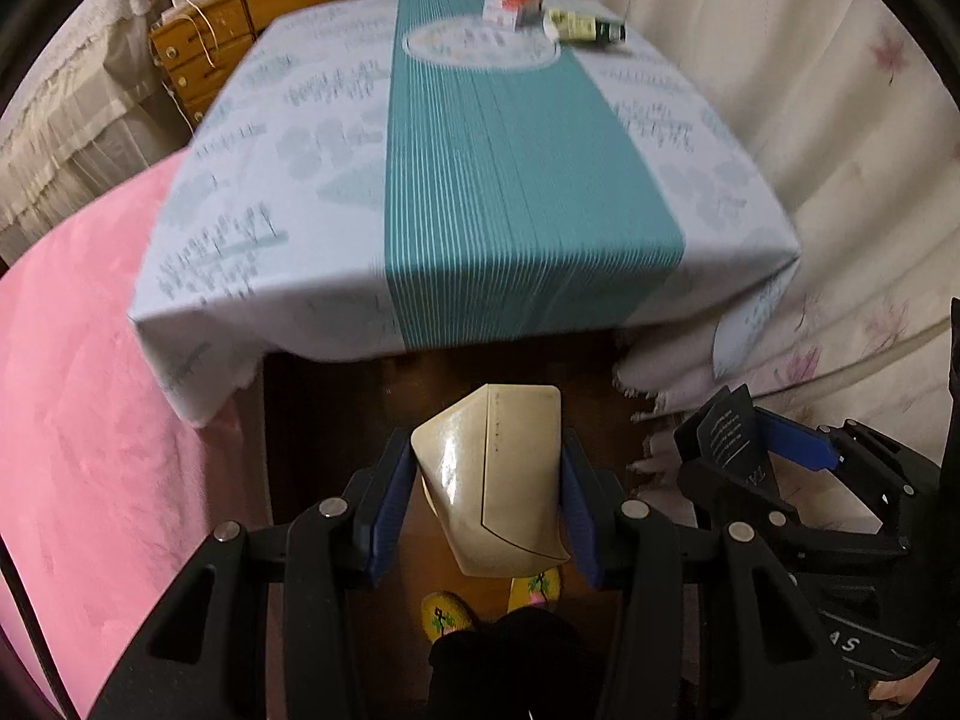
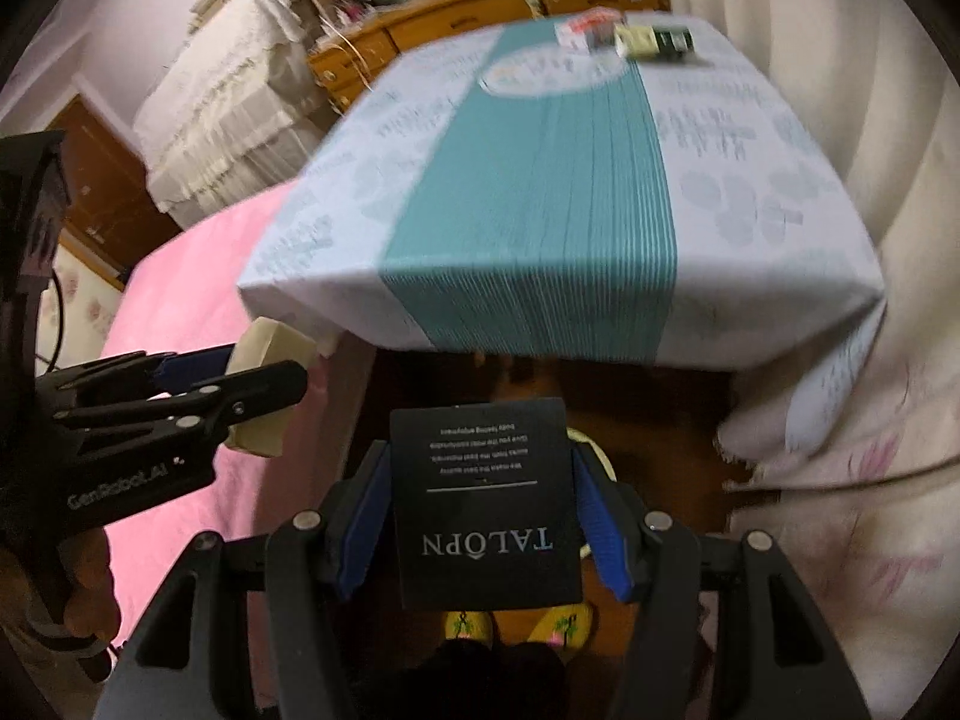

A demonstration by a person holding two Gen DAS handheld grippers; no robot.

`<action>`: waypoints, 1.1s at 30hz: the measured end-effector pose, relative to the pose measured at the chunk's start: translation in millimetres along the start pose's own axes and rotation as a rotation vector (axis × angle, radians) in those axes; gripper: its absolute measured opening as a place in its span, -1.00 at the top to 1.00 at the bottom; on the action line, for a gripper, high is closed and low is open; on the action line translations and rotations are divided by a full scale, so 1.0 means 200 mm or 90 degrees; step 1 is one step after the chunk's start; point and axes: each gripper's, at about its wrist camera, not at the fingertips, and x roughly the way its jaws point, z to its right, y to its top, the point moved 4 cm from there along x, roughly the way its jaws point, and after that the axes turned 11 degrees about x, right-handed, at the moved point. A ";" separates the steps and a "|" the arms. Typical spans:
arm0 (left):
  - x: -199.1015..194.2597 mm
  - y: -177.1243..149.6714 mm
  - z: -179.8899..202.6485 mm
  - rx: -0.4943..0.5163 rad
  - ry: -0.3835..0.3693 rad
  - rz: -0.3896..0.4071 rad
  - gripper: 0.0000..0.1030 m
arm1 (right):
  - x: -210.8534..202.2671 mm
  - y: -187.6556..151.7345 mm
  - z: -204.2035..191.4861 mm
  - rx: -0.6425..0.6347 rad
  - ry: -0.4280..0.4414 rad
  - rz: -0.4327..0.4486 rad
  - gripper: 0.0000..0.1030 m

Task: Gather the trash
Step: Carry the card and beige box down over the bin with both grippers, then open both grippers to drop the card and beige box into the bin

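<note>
The left gripper (image 1: 489, 495) clamps a cream box (image 1: 495, 480); the right gripper (image 2: 483, 516) grips a black box (image 2: 483, 498). More packages (image 1: 552, 15) wait on the table (image 1: 336, 138), no bin visible

Glossy cream carton (image 1: 492, 480), matt black card box (image 2: 486, 504), cloth tablecloth (image 1: 456, 180), wood floor (image 1: 324, 420).

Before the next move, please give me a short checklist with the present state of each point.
1. Left gripper pads press the beige box: ok.
2. Right gripper pads press the black box: ok.
3. Both boxes held clear of the table: ok.
4. Trash bin in view for the drop: not ok.
5. More items left at the table's far end: ok.
6. Grippers apart from each other: ok.
</note>
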 end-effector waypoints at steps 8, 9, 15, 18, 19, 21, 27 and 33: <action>0.50 -0.18 -0.03 0.012 -0.013 -0.039 0.13 | 0.45 -0.20 0.22 0.111 -0.063 -0.030 -0.15; 0.58 -0.21 -0.03 0.010 -0.017 -0.043 0.13 | 0.51 -0.23 0.25 0.126 -0.068 -0.031 -0.15; 1.02 -0.35 -0.06 -0.017 -0.034 -0.069 0.13 | 0.86 -0.41 0.41 0.196 -0.065 -0.049 -0.16; 1.22 -0.41 -0.07 -0.035 -0.045 -0.080 0.13 | 1.03 -0.51 0.48 0.220 -0.064 -0.062 -0.16; 1.28 -0.44 -0.07 -0.040 -0.050 -0.086 0.13 | 1.08 -0.54 0.50 0.225 -0.067 -0.063 -0.16; 1.40 -0.49 -0.08 -0.048 -0.062 -0.094 0.13 | 1.17 -0.60 0.54 0.232 -0.070 -0.067 -0.16; 1.64 -0.59 -0.06 -0.042 -0.081 -0.105 0.12 | 1.39 -0.73 0.66 0.260 -0.076 -0.071 -0.16; 1.78 -0.65 -0.08 -0.051 -0.111 -0.115 -0.77 | 1.54 -0.77 0.74 0.265 -0.078 -0.068 -0.16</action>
